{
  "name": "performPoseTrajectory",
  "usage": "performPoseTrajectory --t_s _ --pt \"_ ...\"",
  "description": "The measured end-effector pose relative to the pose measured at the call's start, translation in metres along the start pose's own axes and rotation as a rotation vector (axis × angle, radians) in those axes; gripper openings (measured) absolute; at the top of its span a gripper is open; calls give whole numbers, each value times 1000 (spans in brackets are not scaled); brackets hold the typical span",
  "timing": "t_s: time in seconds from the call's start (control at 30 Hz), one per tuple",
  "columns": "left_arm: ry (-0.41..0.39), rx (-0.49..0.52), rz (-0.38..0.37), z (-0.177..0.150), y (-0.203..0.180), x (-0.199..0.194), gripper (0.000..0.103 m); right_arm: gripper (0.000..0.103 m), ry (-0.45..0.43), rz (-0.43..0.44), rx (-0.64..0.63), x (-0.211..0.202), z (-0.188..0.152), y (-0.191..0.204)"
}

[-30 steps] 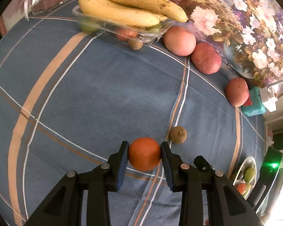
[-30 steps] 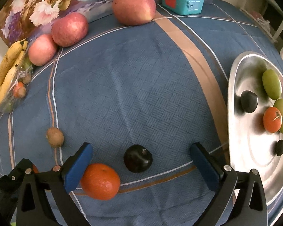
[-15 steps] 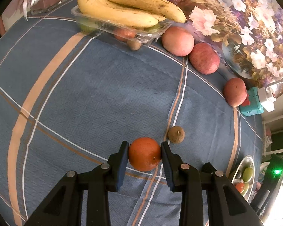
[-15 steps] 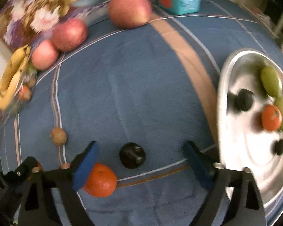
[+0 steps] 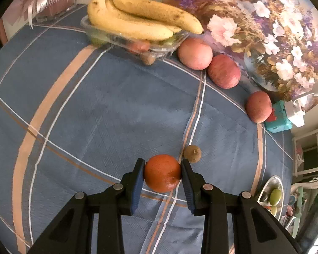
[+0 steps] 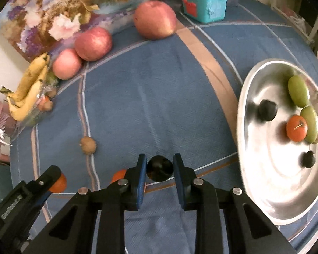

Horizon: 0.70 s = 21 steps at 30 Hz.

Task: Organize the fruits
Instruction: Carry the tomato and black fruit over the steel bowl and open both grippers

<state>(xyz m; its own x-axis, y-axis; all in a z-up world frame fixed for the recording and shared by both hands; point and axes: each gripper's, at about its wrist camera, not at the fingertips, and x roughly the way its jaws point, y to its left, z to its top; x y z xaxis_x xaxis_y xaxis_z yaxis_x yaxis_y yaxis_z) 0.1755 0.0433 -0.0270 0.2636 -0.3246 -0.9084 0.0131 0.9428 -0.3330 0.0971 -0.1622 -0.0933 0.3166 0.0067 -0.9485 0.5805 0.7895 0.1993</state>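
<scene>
My left gripper (image 5: 162, 174) is shut on an orange (image 5: 162, 175) just over the blue cloth. A small brown kiwi (image 5: 192, 153) lies just beyond it to the right. In the right wrist view my right gripper (image 6: 159, 168) is shut on a dark plum (image 6: 159, 167), both blue pads (image 6: 142, 177) pressing its sides. The left gripper (image 6: 53, 182) with its orange (image 6: 60, 183) shows at the lower left there. A steel bowl (image 6: 265, 190) at the right holds two green fruits, a tangerine (image 6: 296, 128) and two dark plums.
Bananas (image 5: 137, 19) lie on a clear plastic tray (image 5: 135, 42) at the back. Three red apples (image 5: 223, 71) line the flowered picture (image 5: 265, 21). A teal box (image 6: 203, 2) stands at the far edge. The kiwi (image 6: 88, 145) lies left of my right gripper.
My right gripper has shut from wide open onto the dark plum and has risen a little. My left gripper still holds the orange in the same place.
</scene>
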Motion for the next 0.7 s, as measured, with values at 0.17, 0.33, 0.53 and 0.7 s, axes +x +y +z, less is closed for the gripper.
performPoseTrajectory --t_s 0.17,0.33,0.53,0.7 --pt "-9 9 -2 -4 -5 -7 36 26 -49 -13 -24 -31 1 -5" --pt "-8 34 4 -11 -17 -7 36 26 -67 -35 -45 -35 0 -27" --pt "2 89 -6 -28 -46 -5 37 26 -88 -70 -46 -44 2 -49" --pt "30 157 -27 -47 -80 1 37 26 -108 -124 -59 -50 4 -72"
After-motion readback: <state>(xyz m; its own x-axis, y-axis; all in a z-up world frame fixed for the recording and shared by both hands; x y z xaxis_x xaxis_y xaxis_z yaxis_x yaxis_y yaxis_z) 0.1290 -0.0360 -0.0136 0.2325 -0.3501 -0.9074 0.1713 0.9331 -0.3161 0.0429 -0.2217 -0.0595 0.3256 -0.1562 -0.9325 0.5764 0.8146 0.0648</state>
